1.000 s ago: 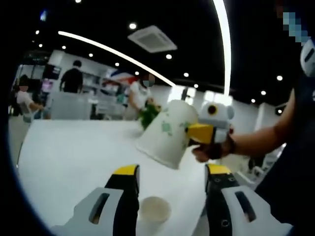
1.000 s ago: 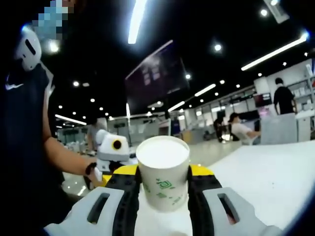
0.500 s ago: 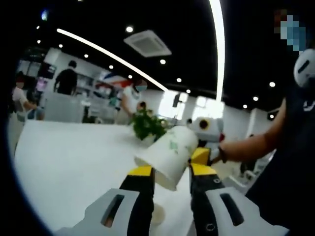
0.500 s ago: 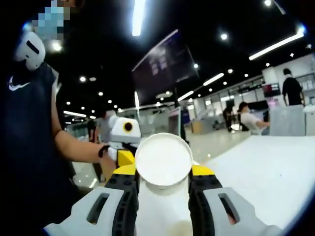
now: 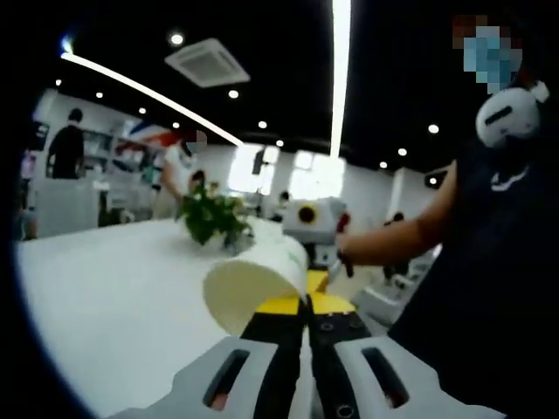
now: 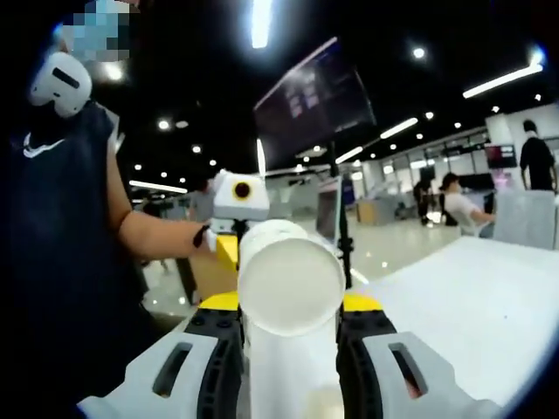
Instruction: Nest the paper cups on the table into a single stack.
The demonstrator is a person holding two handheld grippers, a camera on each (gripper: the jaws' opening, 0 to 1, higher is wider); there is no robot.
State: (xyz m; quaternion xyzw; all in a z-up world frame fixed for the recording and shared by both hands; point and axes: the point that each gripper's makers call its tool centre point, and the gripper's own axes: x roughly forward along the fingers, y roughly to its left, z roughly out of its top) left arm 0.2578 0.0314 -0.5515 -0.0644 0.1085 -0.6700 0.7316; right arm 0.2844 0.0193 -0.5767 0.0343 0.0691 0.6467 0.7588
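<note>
Gripping a tilted paper cup [image 6: 291, 288], right tongs [image 6: 289, 307] level.

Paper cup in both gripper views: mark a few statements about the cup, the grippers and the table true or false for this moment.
1. The right gripper is shut on the paper cup. True.
2. The paper cup stands upright on the table. False: it is held tilted in the air, its flat bottom facing the right gripper view.
3. A potted plant stands on the table. True.
4. The left gripper has its jaws wide apart. False: they sit close together below the cup.
5. The cup is red. False: it is white.
</note>
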